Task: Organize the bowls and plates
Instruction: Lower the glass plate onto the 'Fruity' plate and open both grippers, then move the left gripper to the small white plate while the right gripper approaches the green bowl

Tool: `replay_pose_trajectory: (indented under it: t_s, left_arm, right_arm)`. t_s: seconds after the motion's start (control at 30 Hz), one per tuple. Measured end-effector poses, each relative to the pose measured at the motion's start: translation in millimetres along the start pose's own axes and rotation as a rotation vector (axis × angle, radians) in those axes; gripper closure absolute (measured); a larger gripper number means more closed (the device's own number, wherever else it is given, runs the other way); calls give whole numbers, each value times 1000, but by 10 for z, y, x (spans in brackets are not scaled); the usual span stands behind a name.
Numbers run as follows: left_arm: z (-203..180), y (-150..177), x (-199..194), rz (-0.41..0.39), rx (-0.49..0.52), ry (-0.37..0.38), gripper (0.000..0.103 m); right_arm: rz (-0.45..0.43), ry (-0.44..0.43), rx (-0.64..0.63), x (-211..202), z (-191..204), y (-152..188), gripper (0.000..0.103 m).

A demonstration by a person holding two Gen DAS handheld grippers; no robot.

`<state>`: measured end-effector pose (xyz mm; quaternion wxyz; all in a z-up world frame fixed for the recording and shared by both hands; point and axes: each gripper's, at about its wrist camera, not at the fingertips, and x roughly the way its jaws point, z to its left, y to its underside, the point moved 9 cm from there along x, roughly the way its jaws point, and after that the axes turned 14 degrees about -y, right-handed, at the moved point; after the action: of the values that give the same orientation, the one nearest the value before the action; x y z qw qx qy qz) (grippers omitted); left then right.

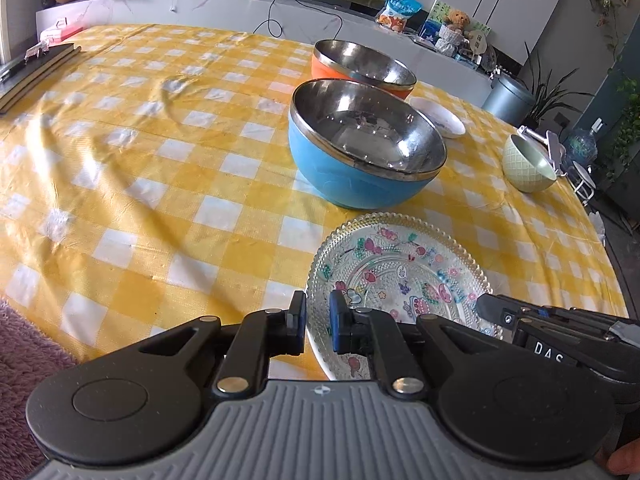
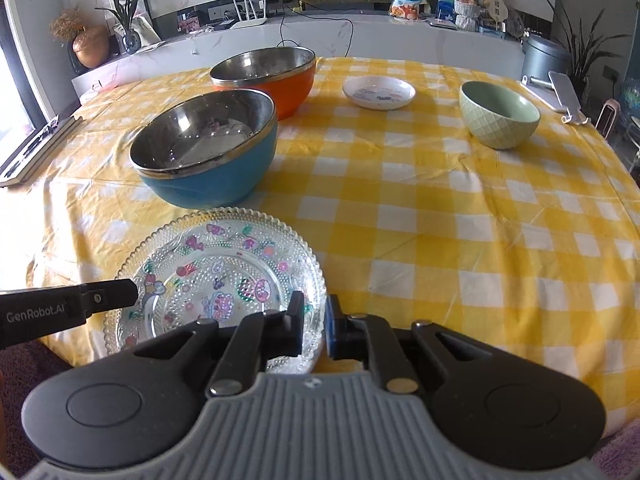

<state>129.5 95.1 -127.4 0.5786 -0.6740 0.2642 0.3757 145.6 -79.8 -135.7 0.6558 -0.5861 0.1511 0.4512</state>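
We see a clear pressed-glass plate with a beaded, scalloped rim and bright cartoon prints of hearts, flowers and small figures, lying at the lower centre of the left wrist view and at the lower left of the right wrist view, near the table's edge. The left gripper, black with blue pads, has its jaws narrowed onto the plate's near-left rim, which passes between the pads; the right gripper is pinched in the same way on the plate's lower-right rim. Each gripper also appears from the side in the other's view, at the opposite side of the plate.

The plate rests on a yellow-and-white checked tablecloth, woven, creased and slightly rumpled. Just above the plate in both views stands a round steel-lined bowl with a blue outer shell, its polished interior mirroring the room. Above it stands a similar steel-lined bowl with an orange shell; whether the two touch we cannot tell.

In the right wrist view, a small shallow white dish with faint printed marks lies at upper centre, and a pale green ceramic bowl with a quilted diamond relief stands at upper right, well apart from the plate. A dark flat book-like object lies at the upper left of the left wrist view. A purple shaggy fabric shows at the lower left.
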Motion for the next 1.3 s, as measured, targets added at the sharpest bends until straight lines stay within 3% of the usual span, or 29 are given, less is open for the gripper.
replay_pose_trajectory:
  t_s: [0.43, 0.57, 0.83, 1.17, 1.3]
  left_arm:
    - [-88, 15, -35, -46, 102, -41, 88]
    - [-71, 18, -42, -39, 91, -35, 87]
    - [-105, -96, -276, -103, 55, -26, 64]
    - [-651, -182, -484, -124, 72, 128, 62]
    - [-901, -269, -474, -117, 95, 128, 62]
  right_arm:
    - [8, 77, -148, 26, 100, 7, 94]
    - [-7, 28, -76, -2, 45, 4, 88]
    - [-86, -29, 35, -218, -75, -39, 70]
    - [-179, -73, 164, -500, -329, -115, 69]
    - [-199, -62, 200, -582, -518, -176, 68]
